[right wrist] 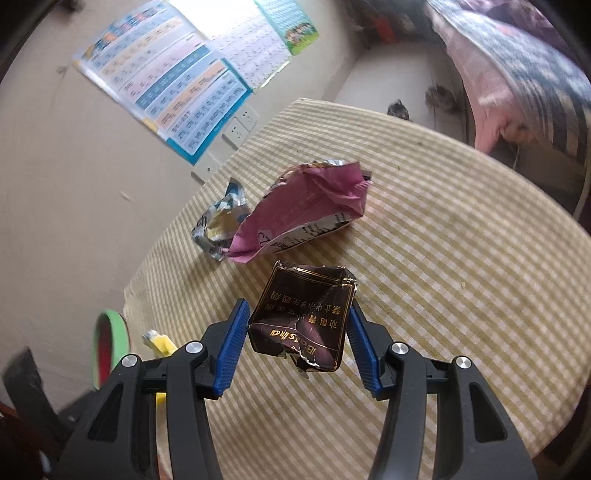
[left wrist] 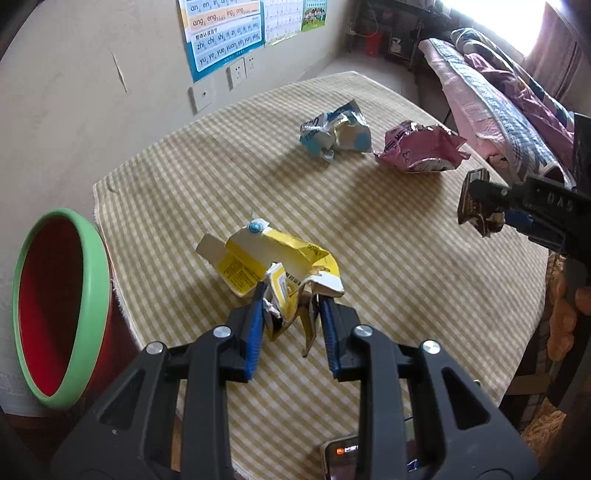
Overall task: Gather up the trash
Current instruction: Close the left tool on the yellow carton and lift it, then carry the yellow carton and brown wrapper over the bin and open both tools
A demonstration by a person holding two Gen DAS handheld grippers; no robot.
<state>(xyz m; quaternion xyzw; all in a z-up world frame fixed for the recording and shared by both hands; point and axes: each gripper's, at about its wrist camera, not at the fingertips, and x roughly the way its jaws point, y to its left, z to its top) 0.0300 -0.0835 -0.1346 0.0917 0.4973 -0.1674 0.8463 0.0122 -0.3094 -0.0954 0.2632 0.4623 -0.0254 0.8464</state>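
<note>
Both grippers hold trash above a round table: the left gripper (left wrist: 291,314) has its 2 blue pads narrowed onto a crumpled yellow carton (left wrist: 273,266), pinching the torn lower end while the rest of the carton, with a small blue cap at its top, sticks out ahead of the fingers over the near-left part of the table. The right gripper (right wrist: 295,332) stands about half open with its pads pressed against the 2 sides of a crushed dark brown box (right wrist: 304,314) printed with gold lettering, held clear of the cloth; from the left wrist view that same box (left wrist: 476,206) shows at the right edge, gripped in the other tool's black fingers. Farther back on the table lie 2 more pieces, touching or just beside each other: a crumpled blue and white wrapper (left wrist: 336,133) and a pink foil bag (left wrist: 421,147), the bag nearer the right gripper. A yellow checked tablecloth (left wrist: 207,177) covers the table. Just beside the table's left edge stands a red bin with a green rim (left wrist: 59,306), its mouth open. Behind, a beige wall carries a learning poster (left wrist: 221,33) and white wall sockets (left wrist: 238,72), and a bed with patterned bedding (left wrist: 509,96) lies to the right.
</note>
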